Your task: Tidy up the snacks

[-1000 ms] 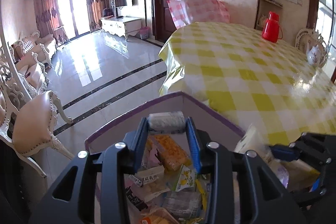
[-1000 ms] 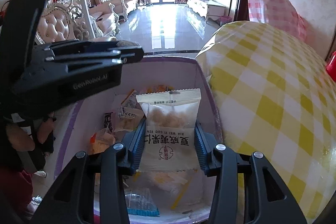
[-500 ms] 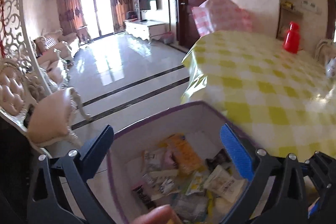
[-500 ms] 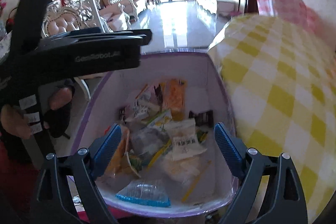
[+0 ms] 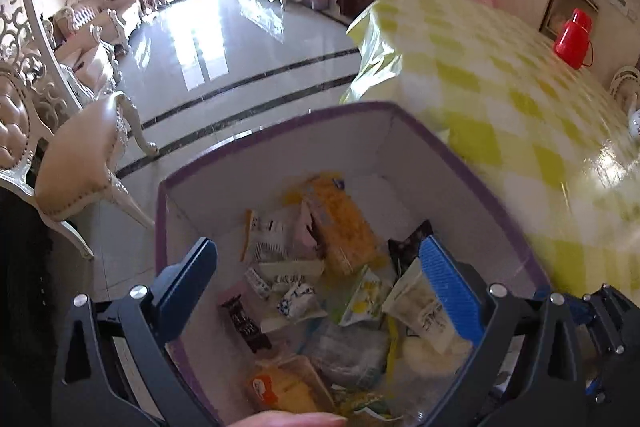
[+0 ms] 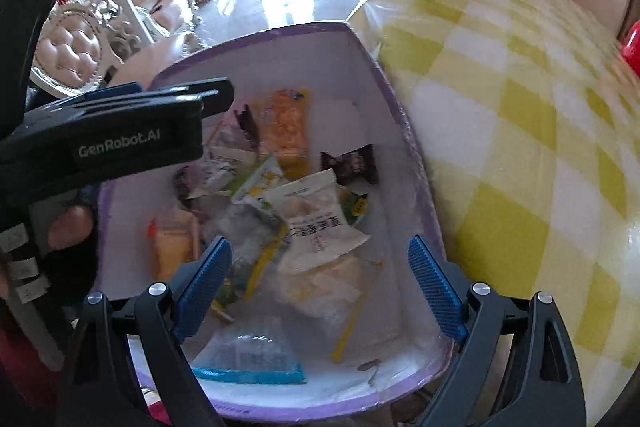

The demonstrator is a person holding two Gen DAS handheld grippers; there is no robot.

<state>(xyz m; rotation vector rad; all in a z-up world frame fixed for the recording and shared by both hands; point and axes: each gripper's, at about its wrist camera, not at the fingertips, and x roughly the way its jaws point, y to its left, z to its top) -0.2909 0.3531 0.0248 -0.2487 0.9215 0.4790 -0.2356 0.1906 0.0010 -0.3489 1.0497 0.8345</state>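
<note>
A purple-rimmed white box (image 5: 276, 123) (image 6: 256, 35) holds several snack packets beside the table. An orange packet (image 5: 344, 223) (image 6: 288, 131) lies near its far end. A white packet with printed characters (image 6: 316, 223) (image 5: 420, 307) lies on top of the pile. My left gripper (image 5: 320, 279) is open and empty above the box; its body (image 6: 120, 139) shows in the right wrist view. My right gripper (image 6: 320, 275) is open and empty above the box's near end.
A round table with a yellow checked cloth (image 5: 500, 79) (image 6: 520, 127) stands right of the box, with a red flask (image 5: 572, 39) at its far side. A cream chair (image 5: 80, 163) stands left. A glossy tiled floor (image 5: 224, 43) stretches ahead.
Both grippers opened. The left let go of a small packet and the right dropped the white packet into the box. Both have drawn back a little.
</note>
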